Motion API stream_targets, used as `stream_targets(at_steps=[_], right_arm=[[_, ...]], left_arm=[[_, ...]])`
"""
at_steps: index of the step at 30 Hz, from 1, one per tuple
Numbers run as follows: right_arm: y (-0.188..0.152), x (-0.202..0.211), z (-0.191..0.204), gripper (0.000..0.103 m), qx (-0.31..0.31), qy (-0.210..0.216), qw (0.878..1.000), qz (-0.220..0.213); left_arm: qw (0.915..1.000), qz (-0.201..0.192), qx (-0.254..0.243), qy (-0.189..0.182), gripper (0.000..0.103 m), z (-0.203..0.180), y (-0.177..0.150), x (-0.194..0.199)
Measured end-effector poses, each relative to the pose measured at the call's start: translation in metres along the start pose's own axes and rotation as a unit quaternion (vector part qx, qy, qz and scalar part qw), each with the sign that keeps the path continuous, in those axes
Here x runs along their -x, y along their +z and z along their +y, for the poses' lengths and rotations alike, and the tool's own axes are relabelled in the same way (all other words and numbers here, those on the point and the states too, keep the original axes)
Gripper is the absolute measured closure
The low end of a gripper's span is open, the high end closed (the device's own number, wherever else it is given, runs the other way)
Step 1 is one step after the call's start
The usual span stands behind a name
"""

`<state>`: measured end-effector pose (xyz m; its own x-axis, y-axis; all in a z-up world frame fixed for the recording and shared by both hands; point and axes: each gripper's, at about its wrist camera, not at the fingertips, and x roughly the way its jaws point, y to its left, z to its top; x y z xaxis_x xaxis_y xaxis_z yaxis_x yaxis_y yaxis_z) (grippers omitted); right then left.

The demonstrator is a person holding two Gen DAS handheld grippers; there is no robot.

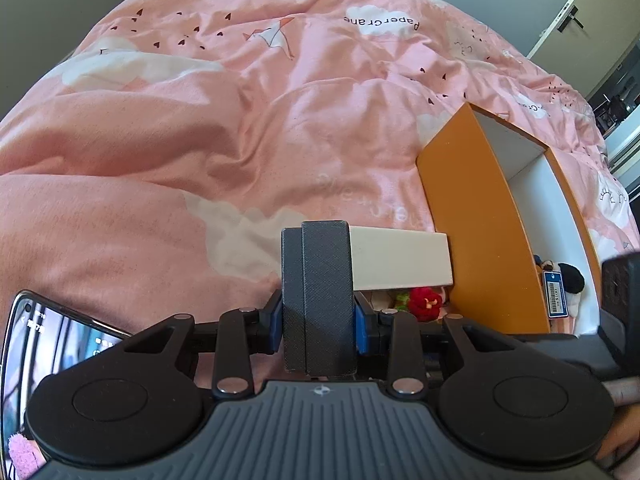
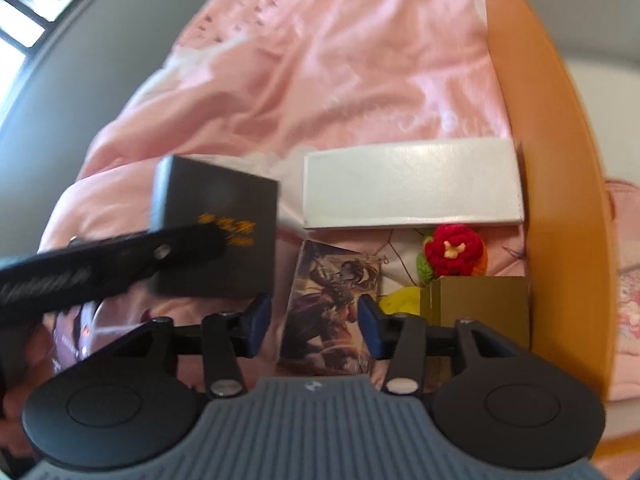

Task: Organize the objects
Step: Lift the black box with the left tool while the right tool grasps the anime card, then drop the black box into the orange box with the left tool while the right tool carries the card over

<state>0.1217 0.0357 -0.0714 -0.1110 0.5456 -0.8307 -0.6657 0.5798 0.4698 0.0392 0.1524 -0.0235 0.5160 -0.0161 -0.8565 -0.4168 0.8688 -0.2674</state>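
My left gripper [image 1: 319, 320] is shut on a dark grey box [image 1: 318, 280], its blue pads pressing both sides. In the right wrist view the same box [image 2: 216, 224] shows gold lettering and hangs above the pink bedding, with the left gripper [image 2: 188, 244] reaching in from the left. My right gripper [image 2: 316, 326] is open above an illustrated card [image 2: 332, 304] that lies flat on the bed between its fingers, untouched by the pads. Ahead lie a white box [image 2: 412, 184], a red crochet flower [image 2: 452, 250] and a gold box [image 2: 480, 304].
An orange box with a white inside [image 1: 480, 220] stands at the right on the pink duvet [image 1: 240, 140]; it holds a blue tag [image 1: 556, 294] and a black-and-white plush [image 1: 572, 280]. A phone [image 1: 40, 340] is at the lower left. The orange wall [image 2: 560, 160] borders the objects.
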Motion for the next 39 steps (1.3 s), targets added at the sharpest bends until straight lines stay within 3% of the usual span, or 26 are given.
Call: stream_targets(at_steps=[7, 15, 18, 23, 32, 39], right_arm=[[0.019, -0.032, -0.009, 0.045, -0.018, -0.024, 0.998, 0.063], [0.026, -0.053, -0.006, 0.038, 0.004, -0.034, 0.996, 0.085], [0.029, -0.056, -0.001, 0.040, 0.012, -0.041, 0.995, 0.090], [0.020, -0.042, -0.009, 0.040, -0.005, -0.020, 0.995, 0.095], [0.007, -0.012, -0.004, 0.043, 0.002, 0.002, 0.999, 0.038], [0.009, 0.074, -0.007, 0.043, 0.019, 0.015, 0.997, -0.068]], left_arm=[[1.0000, 0.001, 0.004, 0.009, 0.065, 0.009, 0.001, -0.002], [0.9998, 0.008, 0.016, 0.002, 0.065, 0.020, 0.005, -0.008], [0.9998, 0.010, 0.018, 0.001, 0.065, 0.022, 0.005, -0.010], [0.9998, 0.010, 0.017, -0.003, 0.065, 0.024, 0.005, -0.010], [0.9998, -0.009, 0.013, -0.014, 0.065, 0.018, 0.005, 0.004], [0.9961, -0.048, 0.005, -0.073, 0.065, -0.009, 0.025, 0.037]])
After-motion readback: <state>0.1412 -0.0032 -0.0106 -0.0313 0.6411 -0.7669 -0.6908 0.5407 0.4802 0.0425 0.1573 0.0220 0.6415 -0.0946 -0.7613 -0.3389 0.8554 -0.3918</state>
